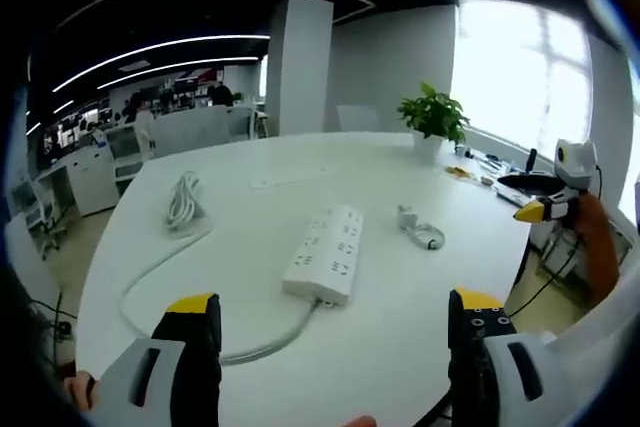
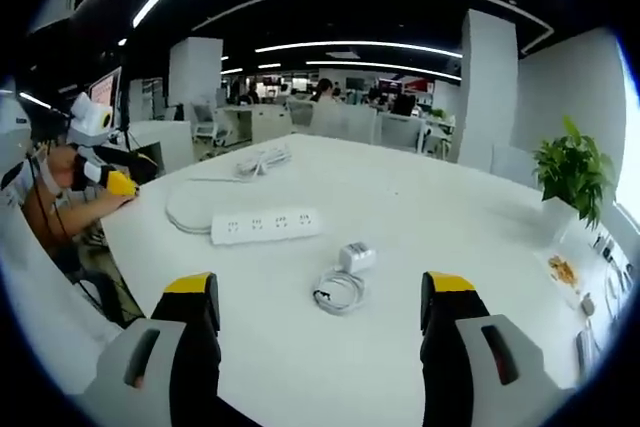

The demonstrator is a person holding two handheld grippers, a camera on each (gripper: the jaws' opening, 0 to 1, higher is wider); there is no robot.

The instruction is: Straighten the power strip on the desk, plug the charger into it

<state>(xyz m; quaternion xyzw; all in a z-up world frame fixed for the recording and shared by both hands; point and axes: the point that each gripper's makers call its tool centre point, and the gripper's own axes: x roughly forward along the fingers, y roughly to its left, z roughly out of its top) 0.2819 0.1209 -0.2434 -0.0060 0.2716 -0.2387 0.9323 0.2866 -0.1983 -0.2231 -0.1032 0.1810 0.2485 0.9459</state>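
Observation:
A white power strip (image 1: 325,253) lies on the white table (image 1: 250,197), its thick white cord (image 1: 150,272) looping off to a coiled bundle (image 1: 184,199). The small white charger (image 1: 407,217) with its coiled cable (image 1: 429,238) rests to the strip's right. My left gripper (image 1: 335,332) hangs open above the near table edge, short of the strip. From the other side, the power strip (image 2: 266,225) lies left of the charger (image 2: 356,256) and its cable coil (image 2: 339,290). My right gripper (image 2: 322,315) is open just short of that cable. The other gripper's yellow tip (image 2: 118,183) shows at far left.
A potted plant (image 1: 434,117) stands at the table's far edge, with small items (image 1: 462,171) beside it. The same plant (image 2: 575,179) is at the right in the right gripper view. Office desks, chairs and people (image 2: 330,107) fill the background. The right gripper's tip (image 1: 545,210) enters the left gripper view.

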